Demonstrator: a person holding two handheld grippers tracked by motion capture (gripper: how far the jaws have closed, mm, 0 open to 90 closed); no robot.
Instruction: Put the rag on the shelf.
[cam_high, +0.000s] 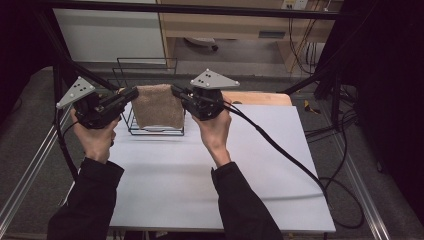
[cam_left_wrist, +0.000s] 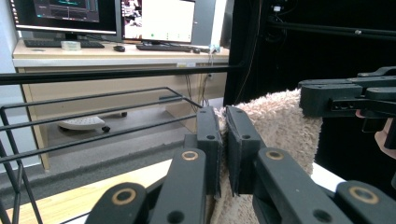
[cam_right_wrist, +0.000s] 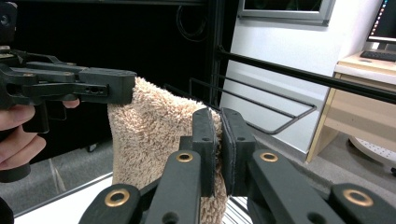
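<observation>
Above the far edge of the white rectangular table top (cam_high: 200, 170) we hold a beige fluffy terry towel (cam_high: 158, 106) stretched between our two grippers, its top edge level and the cloth hanging down in front of a black wire rack (cam_high: 150, 75) that stands at the back of the table. Our left gripper (cam_high: 134, 92) pinches the towel's upper left corner; from the left gripper view we see its two black jaws pressed together on the pile of the towel (cam_left_wrist: 275, 126), with the cloth bunched between the pads and running down between the jaw arms. Our right gripper (cam_high: 175, 90) pinches the upper right corner in the same way; the right gripper view shows its jaws clamped on the towel (cam_right_wrist: 149, 135), a thin fold of cloth caught between them. Each gripper view also shows the other gripper's black jaw tip biting the opposite corner. The towel's lower edge hangs near the rack's base wires, though we cannot tell whether it touches them. Behind the rack lies a strip of pale wooden board (cam_high: 260, 97) along the table's back edge. Both of our forearms wear dark sleeves (cam_high: 85, 200)
</observation>
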